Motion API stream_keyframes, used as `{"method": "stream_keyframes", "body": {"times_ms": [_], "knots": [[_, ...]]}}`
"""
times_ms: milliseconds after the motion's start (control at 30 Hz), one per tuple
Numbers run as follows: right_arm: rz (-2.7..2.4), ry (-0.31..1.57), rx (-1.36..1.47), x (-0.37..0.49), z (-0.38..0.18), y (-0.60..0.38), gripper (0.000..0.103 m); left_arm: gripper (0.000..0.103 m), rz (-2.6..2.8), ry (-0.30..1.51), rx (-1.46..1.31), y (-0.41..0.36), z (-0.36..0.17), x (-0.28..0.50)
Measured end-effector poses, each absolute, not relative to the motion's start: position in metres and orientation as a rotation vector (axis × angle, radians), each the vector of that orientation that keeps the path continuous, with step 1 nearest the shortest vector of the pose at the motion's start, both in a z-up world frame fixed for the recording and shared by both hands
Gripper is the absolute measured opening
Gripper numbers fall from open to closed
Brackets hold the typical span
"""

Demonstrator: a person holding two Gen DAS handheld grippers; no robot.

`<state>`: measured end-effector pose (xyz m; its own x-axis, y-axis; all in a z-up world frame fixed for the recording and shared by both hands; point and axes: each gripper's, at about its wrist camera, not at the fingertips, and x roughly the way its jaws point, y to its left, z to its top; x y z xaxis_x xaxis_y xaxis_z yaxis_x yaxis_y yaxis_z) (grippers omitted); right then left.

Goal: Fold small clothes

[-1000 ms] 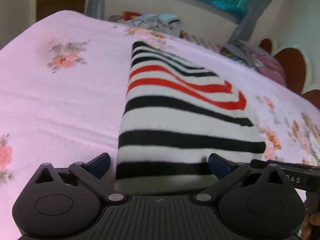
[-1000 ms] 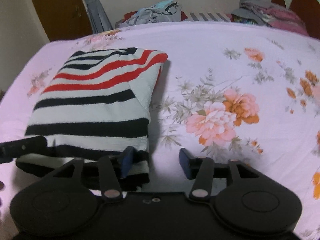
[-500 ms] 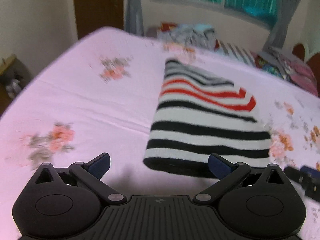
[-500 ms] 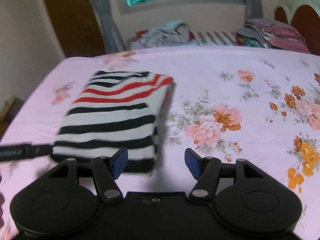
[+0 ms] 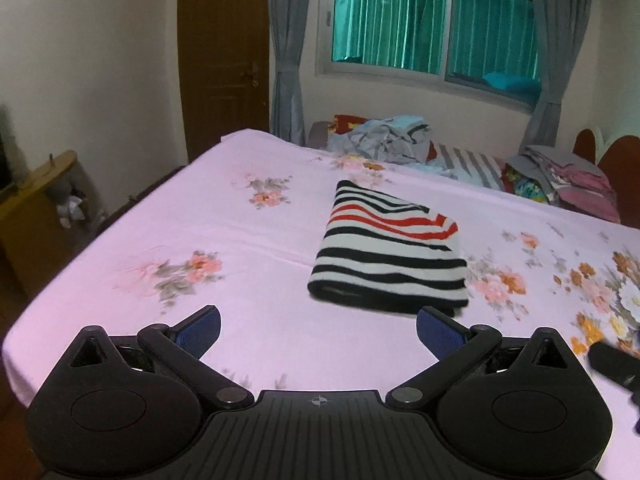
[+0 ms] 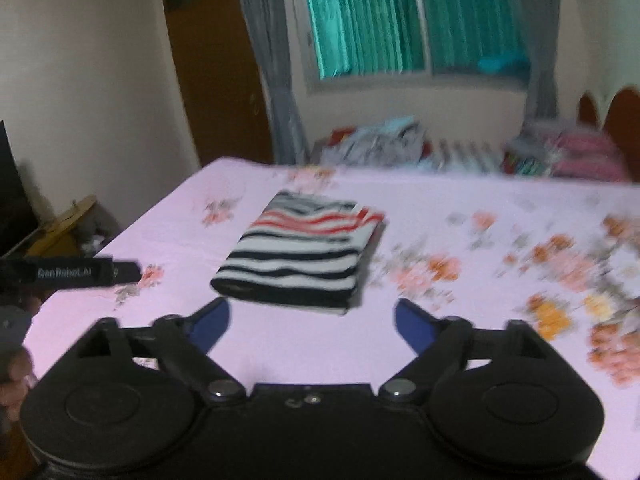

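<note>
A folded garment with black, white and red stripes (image 5: 390,256) lies flat on the pink floral bedsheet (image 5: 224,240); it also shows in the right wrist view (image 6: 300,252). My left gripper (image 5: 318,330) is open and empty, held back above the bed's near edge, apart from the garment. My right gripper (image 6: 312,322) is open and empty too, pulled back from the garment's near edge. The right wrist view is blurred by motion.
A pile of loose clothes (image 5: 388,138) lies at the bed's far side under the window. More clothes (image 5: 560,176) are heaped by the headboard at the right. A low wooden stand (image 5: 36,196) is left of the bed. The left gripper's body (image 6: 68,272) shows at the left of the right wrist view.
Both grippers have drawn back and up from the folded garment, which stays on the bed. The right gripper has opened wider.
</note>
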<state>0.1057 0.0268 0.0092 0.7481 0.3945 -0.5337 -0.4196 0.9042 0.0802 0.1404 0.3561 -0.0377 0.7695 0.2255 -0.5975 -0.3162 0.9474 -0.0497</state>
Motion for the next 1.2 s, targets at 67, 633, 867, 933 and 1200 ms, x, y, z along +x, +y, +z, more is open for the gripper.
{"method": "stream_keyframes", "body": {"times_ms": [67, 633, 867, 933, 1200], "knots": [[0.419, 0.528, -0.059, 0.086, 0.023, 0.020, 0.103, 0.103, 0.291, 0.626, -0.150, 0.352, -0.032, 0.125], [0.406, 0.432, -0.036, 0.034, 0.051, 0.003, 0.103, 0.103, 0.307, 0.532, -0.111, 0.331, 0.013, 0.033], [0.412, 0.431, -0.037, 0.030, 0.050, 0.006, 0.103, 0.103, 0.310, 0.535, -0.114, 0.334, 0.015, 0.026], [0.415, 0.429, -0.040, 0.030, 0.050, 0.006, 0.103, 0.103, 0.309, 0.533, -0.113, 0.333, 0.015, 0.025], [0.413, 0.425, -0.039, 0.021, 0.051, 0.008, 0.103, 0.103, 0.313, 0.522, -0.092, 0.330, 0.018, 0.022]]}}
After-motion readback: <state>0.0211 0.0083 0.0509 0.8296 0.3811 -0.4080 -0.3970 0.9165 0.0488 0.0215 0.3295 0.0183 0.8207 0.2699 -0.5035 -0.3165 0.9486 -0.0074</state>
